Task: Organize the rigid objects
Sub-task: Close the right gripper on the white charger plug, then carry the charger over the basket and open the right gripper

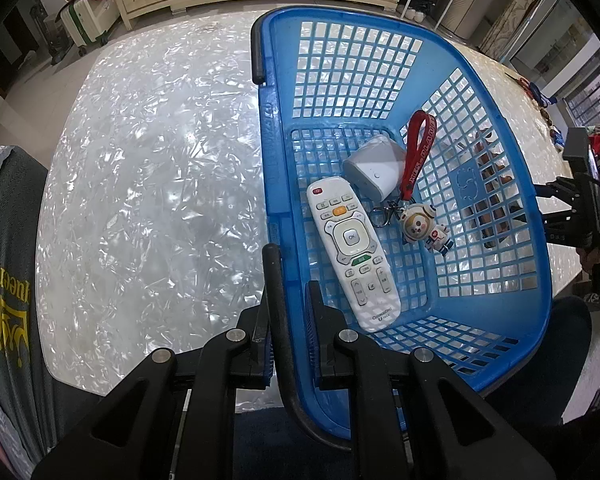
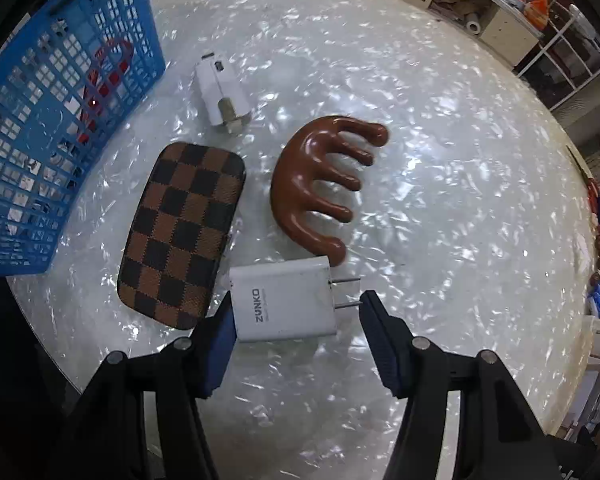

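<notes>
On the pearly table top (image 2: 440,184), right side: white ZUNKO charger (image 2: 286,300), lying flat, prongs pointing away from the basket. The right gripper (image 2: 296,312) stands wide open around it, one pad against the charger's blunt end, the other just off the prong tips; nothing held yet. Advice for the step: closing end to end would bear on the thin prongs, so the grip looks likelier to hold if turned across the charger's flat body, or eased further in until the pad meets the casing.

Close neighbours: brown wooden comb (image 2: 312,184), its lowest tooth touching or nearly touching the charger's far corner; checkered case (image 2: 182,232) just beside the near pad. A lift straight up should spare both. Second white plug adapter (image 2: 224,96) lies further off, near the basket wall.

Left side: blue basket (image 1: 534,208), gripped at its black handle (image 1: 278,280) by the left gripper (image 1: 292,280), jaws closed narrowly on it. Contents: white remote (image 1: 354,252), small white box (image 1: 378,170), astronaut keychain with red strap (image 1: 422,200).

Open room: bare floor remains in the basket's far half; broad clear table beyond the comb. The table's rim runs close behind the right gripper.
</notes>
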{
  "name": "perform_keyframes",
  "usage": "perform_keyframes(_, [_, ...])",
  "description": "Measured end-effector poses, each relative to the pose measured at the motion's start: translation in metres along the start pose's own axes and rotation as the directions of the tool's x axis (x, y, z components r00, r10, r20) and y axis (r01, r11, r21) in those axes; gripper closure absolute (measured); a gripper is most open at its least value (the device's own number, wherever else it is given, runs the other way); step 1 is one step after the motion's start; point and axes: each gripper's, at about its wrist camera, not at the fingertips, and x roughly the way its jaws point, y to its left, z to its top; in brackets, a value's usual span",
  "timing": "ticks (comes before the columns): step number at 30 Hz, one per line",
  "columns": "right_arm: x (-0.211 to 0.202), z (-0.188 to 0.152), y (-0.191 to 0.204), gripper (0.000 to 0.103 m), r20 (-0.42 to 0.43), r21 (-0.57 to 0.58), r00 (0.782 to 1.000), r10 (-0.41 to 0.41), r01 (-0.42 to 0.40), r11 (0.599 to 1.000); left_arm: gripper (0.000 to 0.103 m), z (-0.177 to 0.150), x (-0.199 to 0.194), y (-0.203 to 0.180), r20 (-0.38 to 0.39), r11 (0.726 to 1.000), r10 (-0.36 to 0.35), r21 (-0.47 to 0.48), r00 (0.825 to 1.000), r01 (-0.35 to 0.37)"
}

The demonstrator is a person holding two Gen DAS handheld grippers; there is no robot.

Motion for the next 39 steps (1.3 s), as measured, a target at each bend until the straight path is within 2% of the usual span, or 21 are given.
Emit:
perform_keyframes(8, [-0.043, -0.004, -0.015, 0.045, 0.054, 0.018, 0.998, -0.012, 0.011, 1.000, 0.088, 0.000, -0.001, 0.001, 0.001, 1.000, -0.003, -0.001, 1.000, 0.003])
perform_keyframes(15, [-0.090, 0.005, -0.001, 0.045, 0.141, -0.012, 0.990, 0.003, -0.001, 1.000, 0.088, 0.000, -0.001, 0.001, 0.004, 1.000, -0.003, 0.000, 1.000, 0.003])
perform_keyframes(21, [-0.129, 0.020, 0.039, 0.045, 0.224, -0.086, 0.974, 0.044, -0.025, 0.996, 0.088, 0.000, -0.001, 0.000, 0.005, 1.000, -0.001, -0.001, 1.000, 0.001])
perform_keyframes(26, [-0.146, 0.034, 0.071, 0.045, 0.260, -0.158, 0.963, 0.077, -0.037, 0.987, 0.088, 0.000, -0.001, 0.001, 0.006, 1.000, 0.002, 0.000, 1.000, -0.002])
perform_keyframes(39, [-0.158, 0.055, 0.142, 0.045, 0.267, -0.297, 0.947, 0.180, -0.097, 0.950, 0.088, 0.000, -0.001, 0.002, 0.006, 1.000, -0.001, -0.005, 1.000, 0.001])
